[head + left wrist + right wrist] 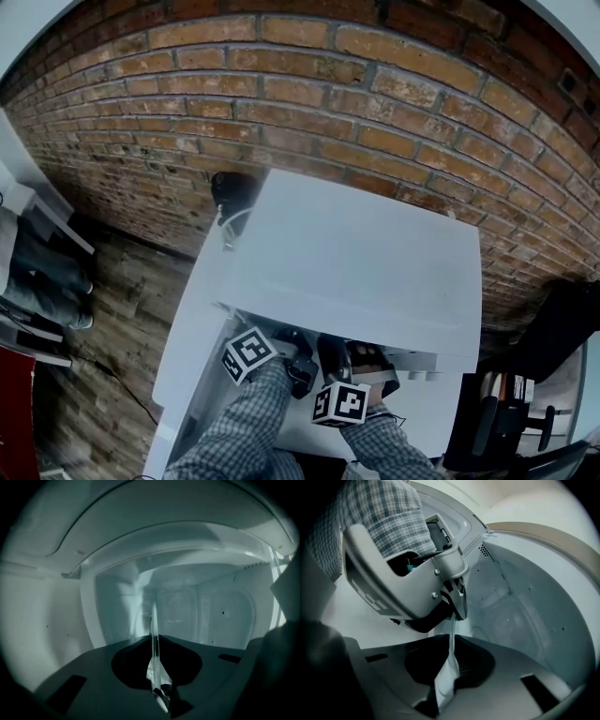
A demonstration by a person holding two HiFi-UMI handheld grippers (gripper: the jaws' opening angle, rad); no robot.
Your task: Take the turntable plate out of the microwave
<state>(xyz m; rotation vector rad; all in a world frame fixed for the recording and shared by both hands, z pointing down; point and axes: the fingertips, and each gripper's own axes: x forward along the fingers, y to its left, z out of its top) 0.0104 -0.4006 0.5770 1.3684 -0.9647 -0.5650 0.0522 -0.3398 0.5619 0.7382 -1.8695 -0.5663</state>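
One glass plate [153,620] is inside the microwave [375,253]. The left gripper [154,641] and the right gripper [451,641] both pinch its rim

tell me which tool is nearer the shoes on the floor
Left. The left tool, shut on the plate, is at the microwave mouth on the shoes' side; the right tool grips the plate just beyond it.

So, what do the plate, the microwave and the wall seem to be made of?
Plate: likely clear glass, glossy; it is see-through and its edge glints.
Microwave: smooth white casing, painted metal or plastic, I cannot tell which.
Wall: rough red-brown brick with pale mortar joints.
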